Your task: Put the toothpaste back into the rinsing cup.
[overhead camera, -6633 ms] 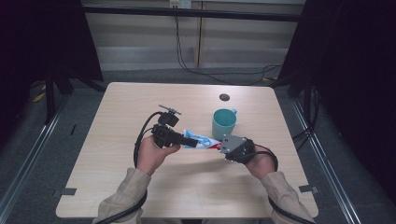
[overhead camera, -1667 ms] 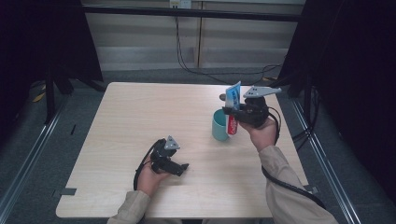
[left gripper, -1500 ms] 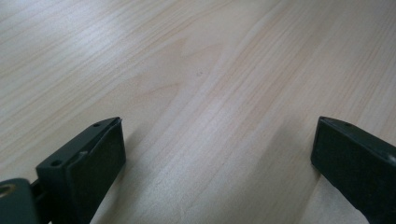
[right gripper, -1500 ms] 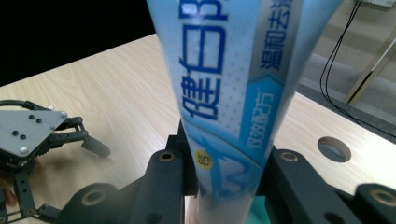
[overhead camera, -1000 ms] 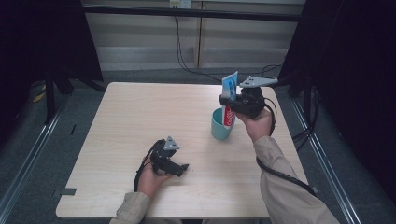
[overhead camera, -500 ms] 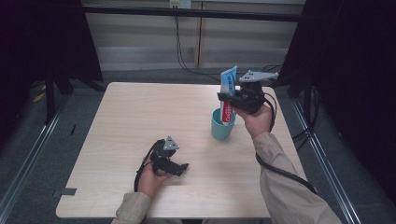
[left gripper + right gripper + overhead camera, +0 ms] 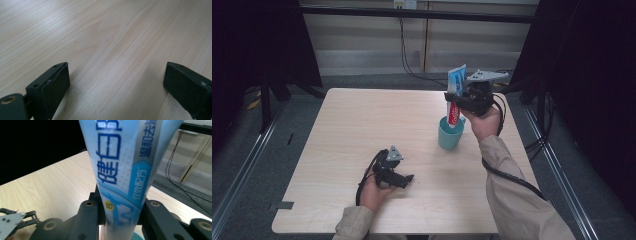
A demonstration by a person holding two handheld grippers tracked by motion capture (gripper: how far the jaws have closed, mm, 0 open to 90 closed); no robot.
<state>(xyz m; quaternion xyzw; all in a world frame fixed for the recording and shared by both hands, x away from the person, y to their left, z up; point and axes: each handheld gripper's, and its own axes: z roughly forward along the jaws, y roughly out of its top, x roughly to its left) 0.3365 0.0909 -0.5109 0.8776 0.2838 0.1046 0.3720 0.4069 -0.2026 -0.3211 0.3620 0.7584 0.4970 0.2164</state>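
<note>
High view showed the right gripper (image 7: 462,101) holding a toothpaste tube (image 7: 455,95) upright above a teal cup (image 7: 450,134) that stood on the right half of the bench (image 7: 352,125). The jaws were closed on the tube about midway along its length, so the flat crimped end pointed up and the red lower part hung down to the cup's mouth; whether the bottom end had already passed the rim could not be told. Gripping the middle probably kept the soft tube from folding and let its lower end be steered straight down into the cup.

The left gripper (image 7: 398,178) lay low over the near part of the bench, well apart from the cup, its jaws spread wide with nothing between them. In the left gripper view the two black jaws framed bare wood grain, which suggested this hand was simply parked out of the way while the other did the placing.

In the right gripper view the toothpaste tube (image 7: 125,165) rose between the jaws, pinched from both sides. It was pale blue with fine white dots, large dark blue characters running along it, a grey side band with smaller print, a brighter blue panel and a small yellow round mark near the grip. A sliver of the teal cup (image 7: 140,237) showed below the jaws.
</note>
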